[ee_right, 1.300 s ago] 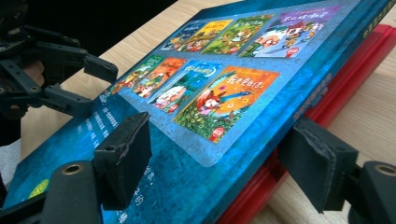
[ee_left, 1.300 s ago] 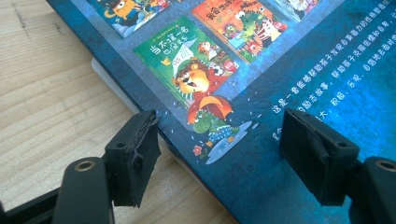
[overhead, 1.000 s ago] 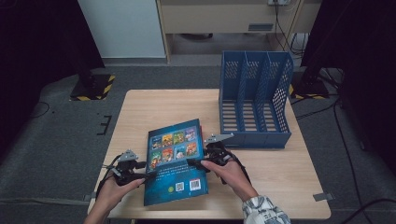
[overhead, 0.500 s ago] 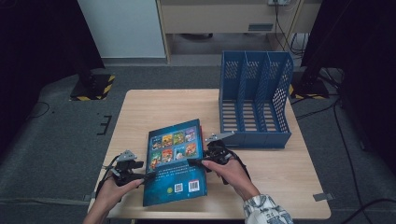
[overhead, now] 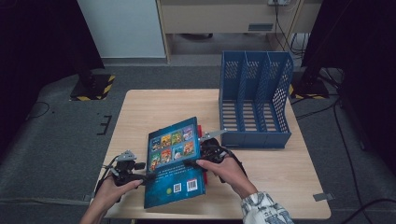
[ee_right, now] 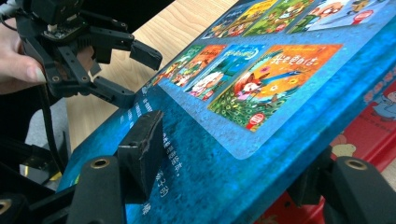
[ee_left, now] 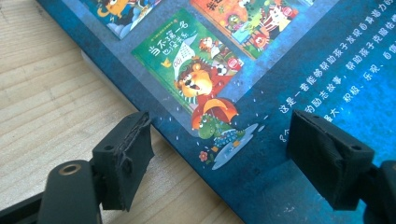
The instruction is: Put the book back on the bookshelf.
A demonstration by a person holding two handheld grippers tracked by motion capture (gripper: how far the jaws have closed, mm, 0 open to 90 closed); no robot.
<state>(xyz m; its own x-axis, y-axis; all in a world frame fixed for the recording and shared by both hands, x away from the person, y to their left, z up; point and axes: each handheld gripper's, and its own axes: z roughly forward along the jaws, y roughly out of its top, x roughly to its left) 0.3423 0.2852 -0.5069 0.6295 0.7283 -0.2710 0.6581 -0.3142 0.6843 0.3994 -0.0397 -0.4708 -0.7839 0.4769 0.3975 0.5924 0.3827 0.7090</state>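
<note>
A: Start at the jaws. What is the left gripper doing?

B: Its jaws are spread. In the left gripper view one pad sits over the bare table just off the book's long edge, and the other is over the blue cover of the book. They have just been closing a little, with that edge between them, but neither pad presses on it.

A: And the right gripper?

B: Its jaws straddle the opposite edge. In the right gripper view one pad lies against the top of the cover, and the other jaw is below the book, where a red book shows underneath (I cannot tell whether the lower pad touches). That edge is raised off the table, so the blue book tilts.

A: Where is the book overall?

B: In the high view the book lies at the near middle of the table, cover of small pictures up, barcode toward the person. The left hand holds its gripper at the book's left edge and the right hand holds its gripper at the right edge.

A: Anything farther out?

B: A blue file rack with three slots stands on the table's far right, near the right gripper but apart from the book.
</note>
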